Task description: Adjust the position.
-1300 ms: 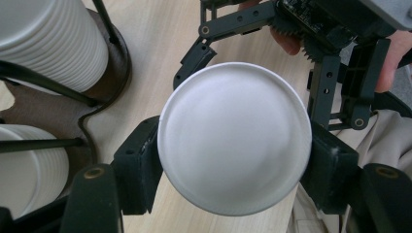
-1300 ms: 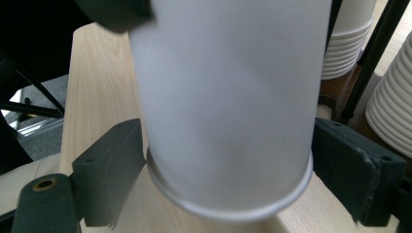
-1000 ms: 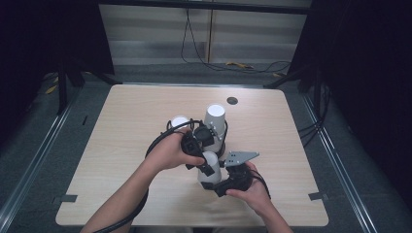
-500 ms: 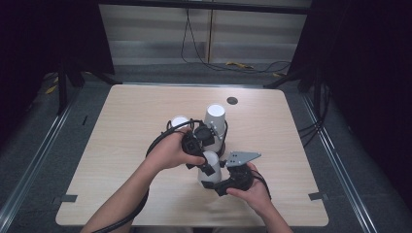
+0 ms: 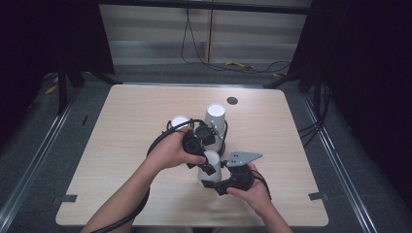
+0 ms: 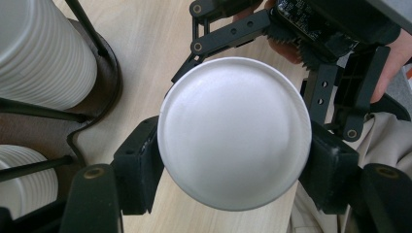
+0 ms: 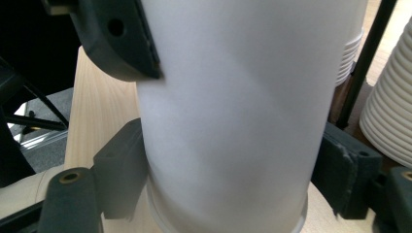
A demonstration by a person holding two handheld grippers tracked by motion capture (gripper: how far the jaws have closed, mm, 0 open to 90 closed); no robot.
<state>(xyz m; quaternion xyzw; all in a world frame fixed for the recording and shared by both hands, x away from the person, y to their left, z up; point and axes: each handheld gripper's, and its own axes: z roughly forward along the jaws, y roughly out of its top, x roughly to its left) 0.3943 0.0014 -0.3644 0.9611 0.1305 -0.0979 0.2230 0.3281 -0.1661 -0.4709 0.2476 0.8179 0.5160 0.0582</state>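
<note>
Two grippers: I have both on one upturned white paper cup (image 5: 210,165), at about 6 o'clock of the table (image 5: 126,111), near its front edge.
Left gripper (image 5: 206,167): jaws narrow and clamped on the cup just under its flat base; in the left gripper view the pads (image 6: 141,165) press on either side of the cup (image 6: 234,132).
Right gripper (image 5: 214,183): jaws have just been closing with the cup between them; in the right gripper view the pads (image 7: 121,170) sit against the cup wall (image 7: 233,111) low down, near the rim.
Change since earlier frame: from the high view I see neither hand nor cup shifted; the right jaws' narrowing is too small to see from there.
Cup stacks: a tall stack (image 5: 215,119) at 12 o'clock of the held cup, a shorter one (image 5: 179,121) at 11 o'clock, both in a black wire holder (image 6: 97,53).
Hard to make out: my hands and the gripper bodies cover most of the cup from above; whether one cup or several nested, I cannot tell.
</note>
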